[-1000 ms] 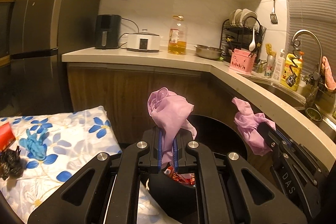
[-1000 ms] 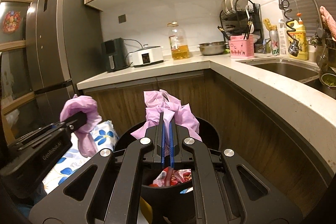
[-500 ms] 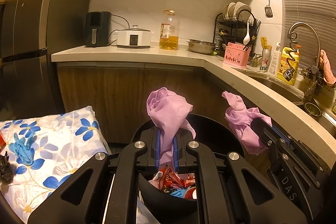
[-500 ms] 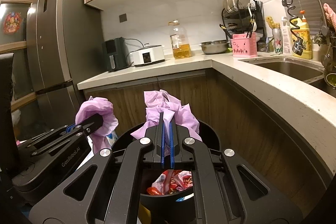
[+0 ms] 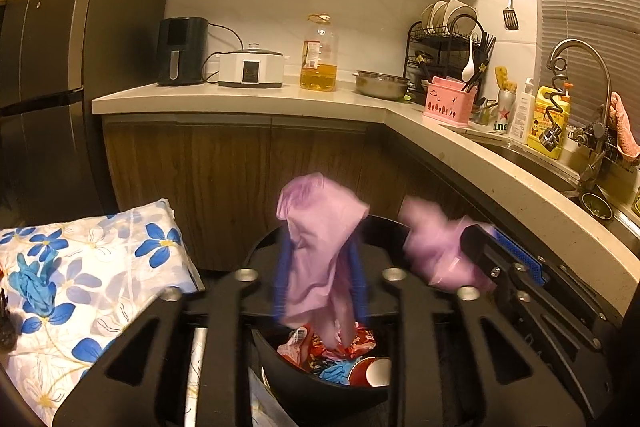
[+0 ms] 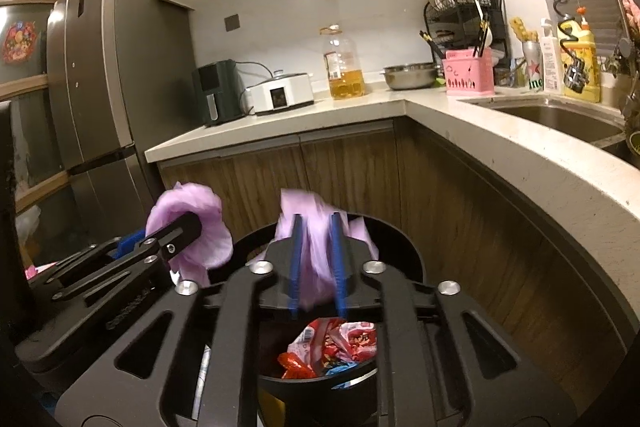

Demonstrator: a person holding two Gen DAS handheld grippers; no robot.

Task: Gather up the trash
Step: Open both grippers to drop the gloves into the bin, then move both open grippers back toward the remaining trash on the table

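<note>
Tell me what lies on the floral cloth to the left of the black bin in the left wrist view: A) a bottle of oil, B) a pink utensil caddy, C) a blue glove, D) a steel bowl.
C: a crumpled blue glove rests on the floral cloth beside the black bin; the caddy, bowl and oil bottle stand on the counter.

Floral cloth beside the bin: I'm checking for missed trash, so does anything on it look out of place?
Yes. A crumpled blue glove lies on the floral cloth left of the black bin, though wrappers and another blue scrap sit inside the bin. A small dark item at the cloth's left edge is too cropped to identify.
</note>
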